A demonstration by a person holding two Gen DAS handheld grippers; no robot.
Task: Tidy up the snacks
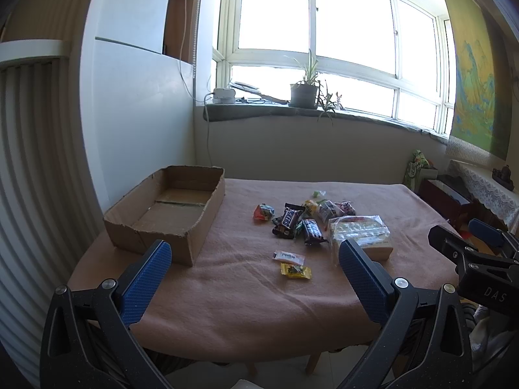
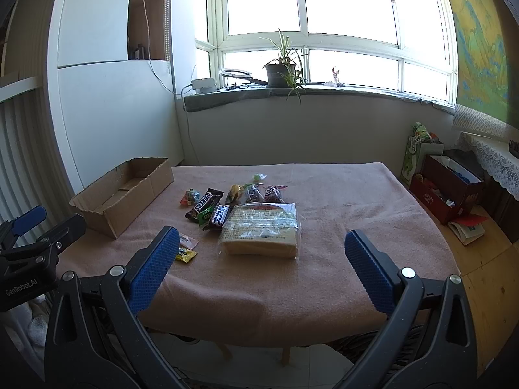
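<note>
An empty cardboard box (image 1: 168, 214) (image 2: 126, 191) stands open at the table's left. Right of it lies a pile of snacks: a Snickers bar (image 1: 289, 218) (image 2: 205, 203), a dark bar (image 1: 312, 230) (image 2: 220, 215), several wrapped candies, and a large clear-wrapped cake pack (image 1: 360, 235) (image 2: 262, 230). Nearer me lie a white sachet (image 1: 288, 256) and a yellow candy (image 1: 295, 271) (image 2: 185, 255). My left gripper (image 1: 254, 262) is open above the table's near edge, holding nothing. My right gripper (image 2: 261, 253) is open too, nearer than the cake pack.
A pink cloth (image 1: 246, 291) (image 2: 340, 201) covers the table. The right gripper's body (image 1: 480, 259) shows at the left view's right edge, the left one (image 2: 29, 246) at the right view's left edge. Boxes and bags (image 2: 444, 184) sit on the floor at right. A windowsill with a potted plant (image 2: 280, 71) lies behind.
</note>
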